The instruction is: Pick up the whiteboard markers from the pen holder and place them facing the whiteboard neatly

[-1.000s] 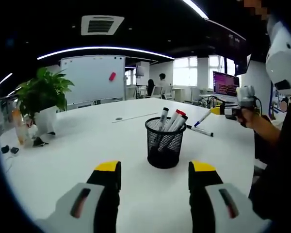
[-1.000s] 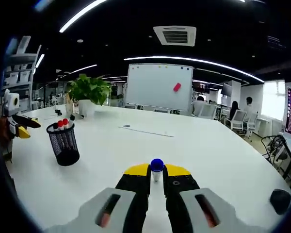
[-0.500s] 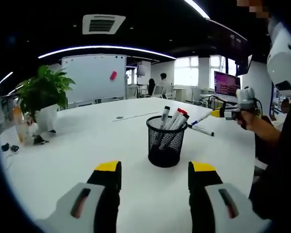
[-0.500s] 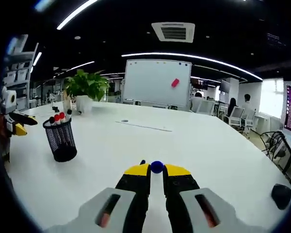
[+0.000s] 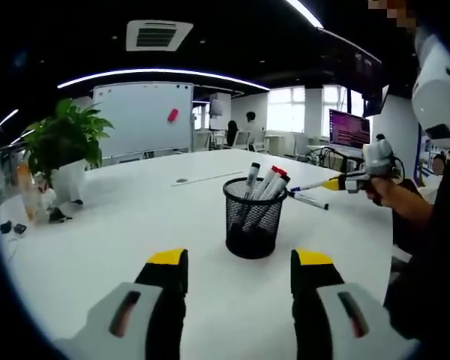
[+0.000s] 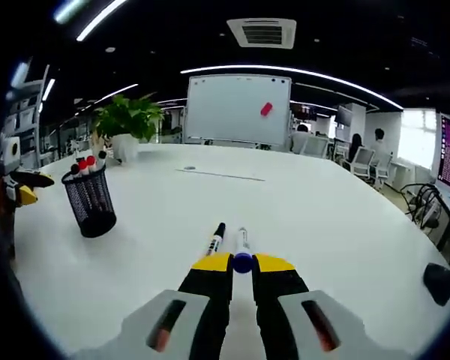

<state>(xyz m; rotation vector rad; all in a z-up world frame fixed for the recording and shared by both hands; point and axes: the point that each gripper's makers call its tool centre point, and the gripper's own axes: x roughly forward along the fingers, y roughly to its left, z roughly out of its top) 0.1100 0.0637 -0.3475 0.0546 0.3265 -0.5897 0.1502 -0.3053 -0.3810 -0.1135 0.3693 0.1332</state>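
Observation:
The black mesh pen holder [image 5: 253,222] stands on the white table [image 5: 135,225] with several markers [image 5: 268,182] sticking out, red and black caps up. My left gripper [image 5: 240,261] is open just short of it, nothing between its jaws. My right gripper [image 6: 242,262] is shut on a blue-capped marker [image 6: 243,261], held low over the table. Two markers [image 6: 214,238] lie side by side just beyond it, pointing toward the whiteboard [image 6: 238,109]. In the left gripper view the right gripper [image 5: 354,180] holds its marker [image 5: 309,184] above a lying marker [image 5: 309,200].
A potted plant [image 5: 61,146] stands at the table's far left, with small items [image 5: 31,202] beside it. A laptop [image 5: 349,129] sits to the right. A black mouse [image 6: 438,283] lies at the right edge. People sit at distant desks [image 6: 358,154]. The pen holder [image 6: 90,201] and left gripper [image 6: 19,187] show at left.
My right gripper has tipped down toward the table with the blue-capped marker, bringing the two lying markers into its view. The left gripper stays open before the holder.

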